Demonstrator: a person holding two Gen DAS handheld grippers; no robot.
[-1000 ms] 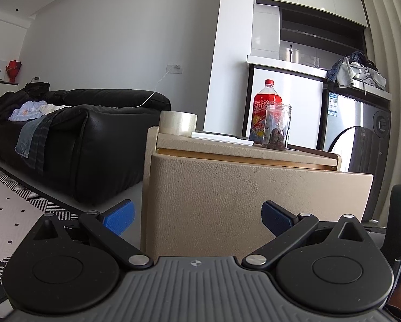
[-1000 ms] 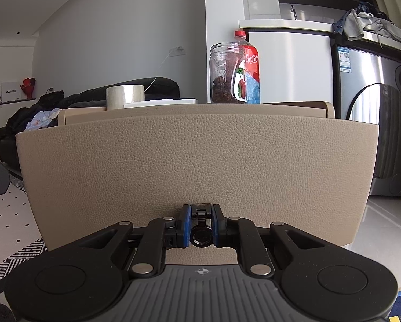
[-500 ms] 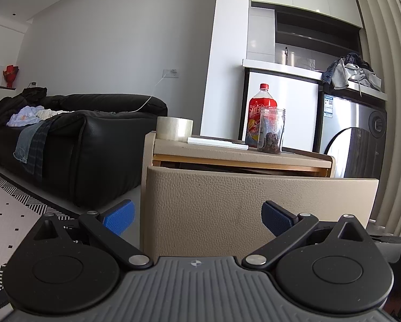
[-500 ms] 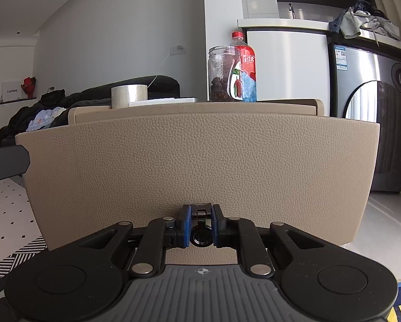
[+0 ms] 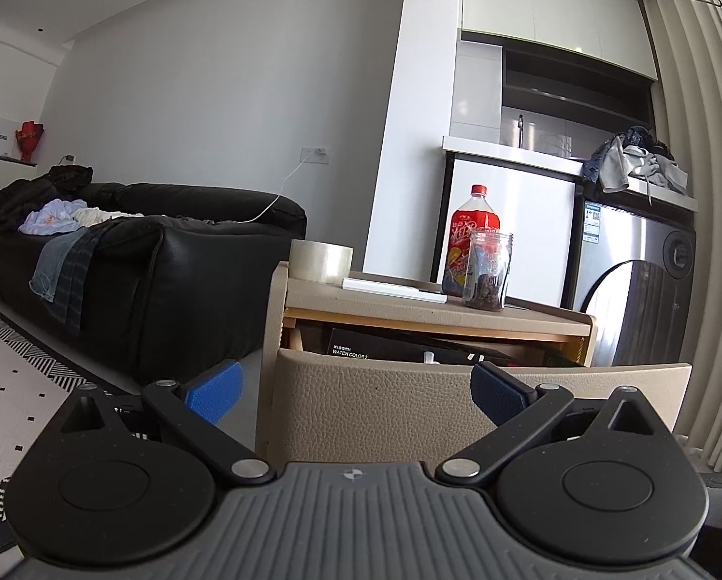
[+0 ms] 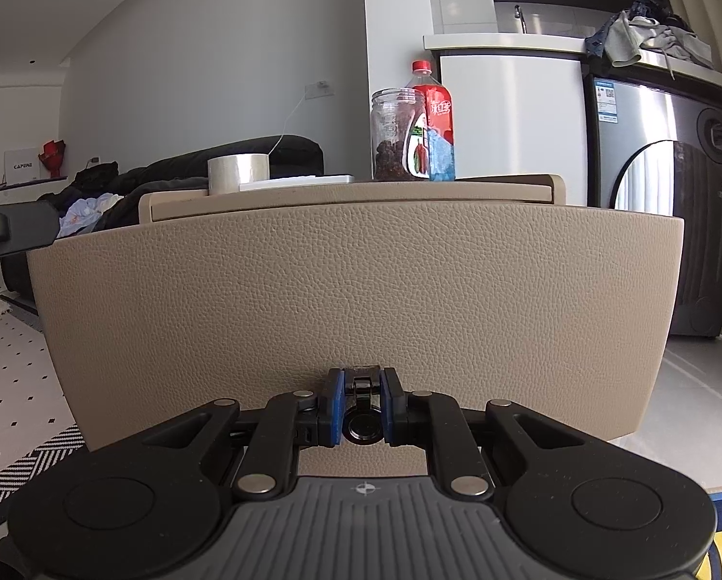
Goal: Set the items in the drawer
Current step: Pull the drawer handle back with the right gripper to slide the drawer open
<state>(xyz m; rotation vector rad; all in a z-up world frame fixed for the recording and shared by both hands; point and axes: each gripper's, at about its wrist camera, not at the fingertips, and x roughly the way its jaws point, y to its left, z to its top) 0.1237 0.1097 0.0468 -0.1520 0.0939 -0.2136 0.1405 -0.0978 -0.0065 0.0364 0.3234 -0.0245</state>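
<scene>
In the left wrist view, the drawer point(image 5: 390, 401) stood further out of the beige cabinet point(image 5: 433, 311) than a second earlier, so a dark gap had opened at centre frame, showing a black box point(image 5: 385, 345) printed "WATCH COLOR 2" inside. The left gripper point(image 5: 358, 389) hung with its blue fingers wide apart and empty, low in the frame before the drawer front. A tape roll point(image 5: 321, 261), a white flat box point(image 5: 394, 290), a glass jar point(image 5: 490, 270) and a red bottle point(image 5: 467, 232) stood on the cabinet top.

In the right wrist view, the right gripper point(image 6: 361, 406) was closed tight on the black ring pull point(image 6: 362, 423) at bottom centre, as before. The drawer's grained tan front point(image 6: 356, 304) filled mid-frame, slightly lower than earlier.
</scene>
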